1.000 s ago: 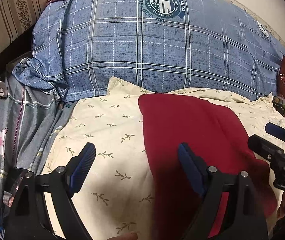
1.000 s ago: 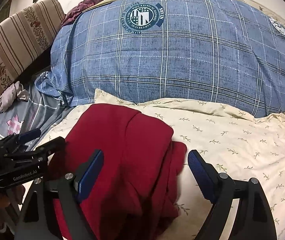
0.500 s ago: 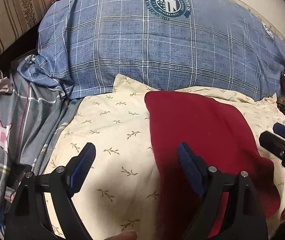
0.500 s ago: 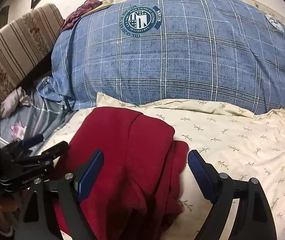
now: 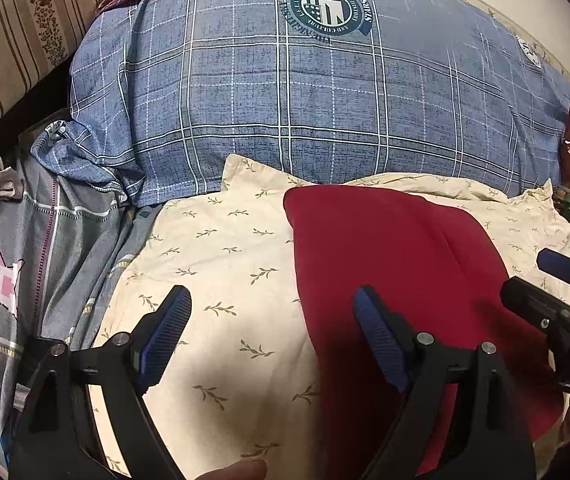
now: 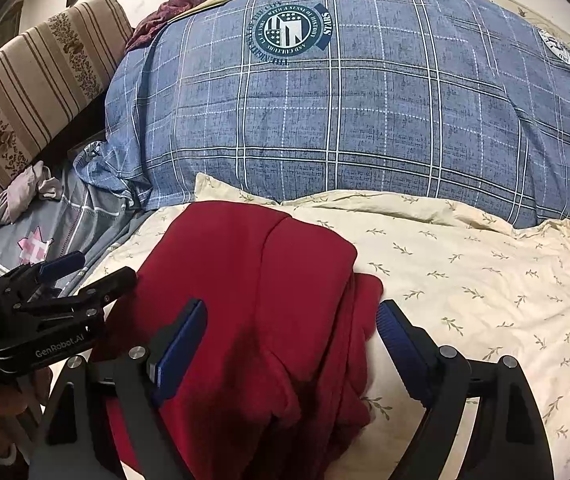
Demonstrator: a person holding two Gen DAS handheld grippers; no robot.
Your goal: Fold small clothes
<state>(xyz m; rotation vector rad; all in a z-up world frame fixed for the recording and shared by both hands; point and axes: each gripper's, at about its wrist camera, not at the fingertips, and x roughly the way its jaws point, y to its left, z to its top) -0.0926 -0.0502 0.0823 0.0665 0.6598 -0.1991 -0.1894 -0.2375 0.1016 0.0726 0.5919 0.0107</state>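
left tongs [image 5: 273, 332] jaws apart, empty, over the left edge of the red garment [image 5: 397, 264] | right tongs [image 6: 291, 340] jaws apart, empty, over its right edge | red garment lies folded on cream leaf-print pillow [image 6: 485, 264], in front of blue plaid duvet [image 6: 365, 112]

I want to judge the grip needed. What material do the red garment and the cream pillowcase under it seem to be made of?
Red garment: probably a thick, matte knit or fleece; it shows soft rounded folds and no sheen. Cream pillowcase: likely thin woven cotton, printed with small leaf sprigs; it has fine creases and a flat frilled edge. Neither can be told for certain.
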